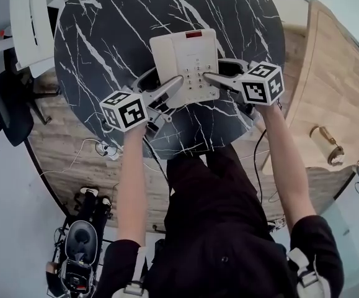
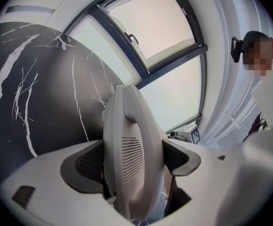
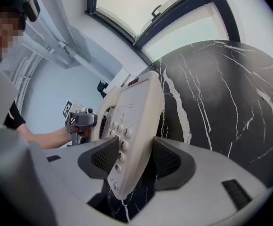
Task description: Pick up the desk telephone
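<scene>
A white desk telephone (image 1: 185,54) lies on a round black marble table (image 1: 105,30), with a red display at its far end and a keypad at its near right. My left gripper (image 1: 178,82) comes in from the left. In the left gripper view its pads press both sides of the handset (image 2: 131,145), so the left gripper (image 2: 132,161) is shut on it. My right gripper (image 1: 209,76) comes in from the right. The right gripper (image 3: 136,159) has one pad on the keypad face and the other on the underside of the telephone (image 3: 136,107).
A white chair (image 1: 30,23) stands at the table's far left and a black office chair (image 1: 5,110) lower left. A wooden surface (image 1: 334,92) lies to the right. Cables (image 1: 98,148) trail on the floor by the table's near edge. Large windows (image 2: 150,22) lie beyond.
</scene>
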Demonstrator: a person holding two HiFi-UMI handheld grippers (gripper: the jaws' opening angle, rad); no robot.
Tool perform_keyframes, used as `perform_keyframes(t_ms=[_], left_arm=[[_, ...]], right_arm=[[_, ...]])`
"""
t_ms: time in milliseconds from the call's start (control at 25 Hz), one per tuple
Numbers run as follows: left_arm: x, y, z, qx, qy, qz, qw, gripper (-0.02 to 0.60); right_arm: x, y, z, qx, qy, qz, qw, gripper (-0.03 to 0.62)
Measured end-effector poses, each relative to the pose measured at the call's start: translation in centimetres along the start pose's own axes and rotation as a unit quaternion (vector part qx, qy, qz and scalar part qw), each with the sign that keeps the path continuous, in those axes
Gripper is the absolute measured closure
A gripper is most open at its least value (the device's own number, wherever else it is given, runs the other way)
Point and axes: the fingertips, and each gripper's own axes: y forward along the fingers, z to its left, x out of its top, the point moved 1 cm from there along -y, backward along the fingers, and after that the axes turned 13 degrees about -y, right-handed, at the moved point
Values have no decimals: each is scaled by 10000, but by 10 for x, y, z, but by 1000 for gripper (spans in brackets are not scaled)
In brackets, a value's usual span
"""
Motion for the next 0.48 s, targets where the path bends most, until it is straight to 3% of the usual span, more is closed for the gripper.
perform_keyframes(t_ms=[480], left_arm=[[-26, -20, -49, -18, -53, 25, 10000, 192]], right_arm=[[-3, -46, 39, -41, 237, -312, 9992, 359]])
